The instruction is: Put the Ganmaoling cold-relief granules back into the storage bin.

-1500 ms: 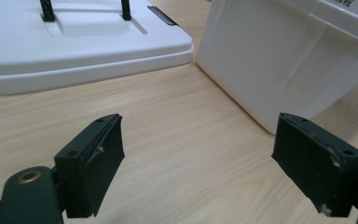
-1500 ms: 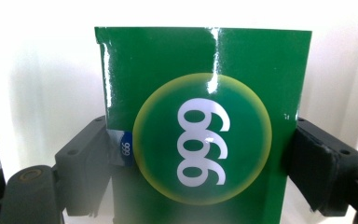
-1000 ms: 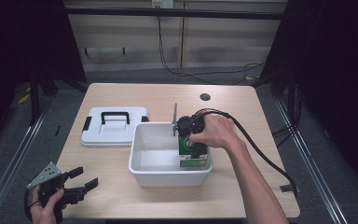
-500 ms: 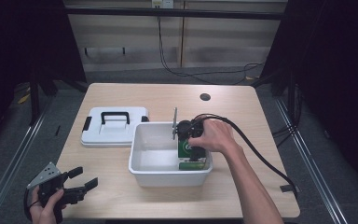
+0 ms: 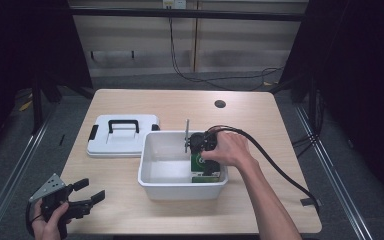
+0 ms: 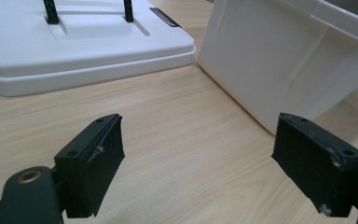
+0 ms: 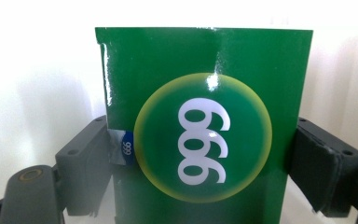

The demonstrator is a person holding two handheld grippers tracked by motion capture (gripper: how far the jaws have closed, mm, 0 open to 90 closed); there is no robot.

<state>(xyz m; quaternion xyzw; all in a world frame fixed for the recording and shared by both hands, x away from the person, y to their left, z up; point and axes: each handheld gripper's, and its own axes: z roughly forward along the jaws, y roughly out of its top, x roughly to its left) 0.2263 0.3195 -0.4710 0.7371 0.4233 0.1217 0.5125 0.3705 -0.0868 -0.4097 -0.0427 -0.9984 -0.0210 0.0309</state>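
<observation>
My right gripper (image 7: 205, 154) clamps a glossy green "999" carton (image 7: 204, 126) inside the white plastic tub (image 5: 152, 176). My left gripper (image 6: 200, 163) hangs wide open over the wooden table (image 6: 177, 135); whether the carton touches the tub floor is unclear.

Your right hand (image 5: 230, 149) reaches forward with its tool (image 7: 200, 154) pointed down, both jaws pressed against a green box. Your left hand (image 5: 50, 220) holds its tool (image 5: 87, 192) low, jaws spread wide, gripping nothing.

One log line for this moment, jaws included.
right gripper jaws shut on green box | inside white bin | left gripper jaws open
</observation>
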